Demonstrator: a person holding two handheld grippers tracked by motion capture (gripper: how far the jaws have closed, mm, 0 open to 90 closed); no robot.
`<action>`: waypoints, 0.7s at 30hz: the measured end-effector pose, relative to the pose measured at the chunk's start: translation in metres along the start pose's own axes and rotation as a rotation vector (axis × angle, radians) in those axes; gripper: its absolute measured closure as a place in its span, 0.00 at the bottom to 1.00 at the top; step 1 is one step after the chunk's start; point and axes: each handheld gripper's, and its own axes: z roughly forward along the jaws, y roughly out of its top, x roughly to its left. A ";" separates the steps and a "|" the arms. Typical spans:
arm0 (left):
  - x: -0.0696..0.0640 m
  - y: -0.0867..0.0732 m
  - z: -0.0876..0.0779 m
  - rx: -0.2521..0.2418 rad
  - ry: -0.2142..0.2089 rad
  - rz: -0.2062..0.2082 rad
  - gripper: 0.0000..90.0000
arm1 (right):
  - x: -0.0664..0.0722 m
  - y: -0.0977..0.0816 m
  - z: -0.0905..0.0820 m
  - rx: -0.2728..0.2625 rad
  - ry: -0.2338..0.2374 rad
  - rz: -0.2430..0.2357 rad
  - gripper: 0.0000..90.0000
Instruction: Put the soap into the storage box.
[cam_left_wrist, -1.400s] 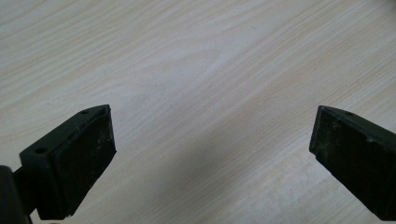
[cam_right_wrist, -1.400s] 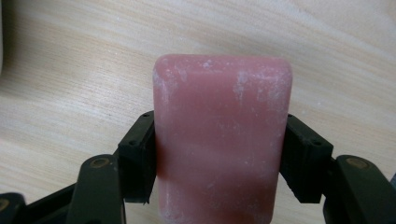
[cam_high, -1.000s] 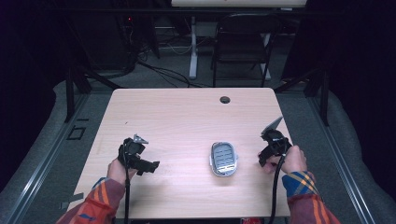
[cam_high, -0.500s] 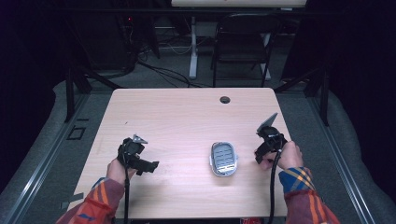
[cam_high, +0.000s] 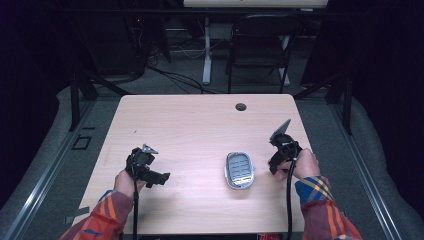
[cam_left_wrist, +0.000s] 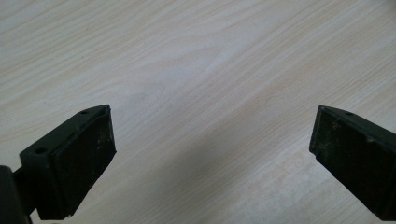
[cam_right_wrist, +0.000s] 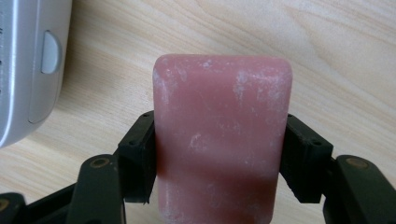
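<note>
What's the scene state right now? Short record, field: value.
surface: light wood table
right gripper: shut on pink soap bar, gripped by its two sides
left gripper: open, nothing between the jaws, bare wood below
silver soap dish: flat on the table, empty, between the two hands, nearer the right one
soap vs dish: apart; dish edge beside the bar in the right gripper view
table hole: far edge, uncovered
</note>
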 end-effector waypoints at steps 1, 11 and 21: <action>0.000 0.000 0.000 0.000 0.000 0.000 0.00 | 0.000 0.000 0.000 0.000 0.000 0.000 0.41; -0.001 0.001 0.001 0.004 -0.002 0.002 0.00 | 0.008 0.006 -0.002 0.005 0.010 -0.035 0.41; -0.001 0.002 0.002 0.006 -0.004 0.003 0.00 | 0.016 0.007 -0.009 -0.004 0.011 -0.071 0.41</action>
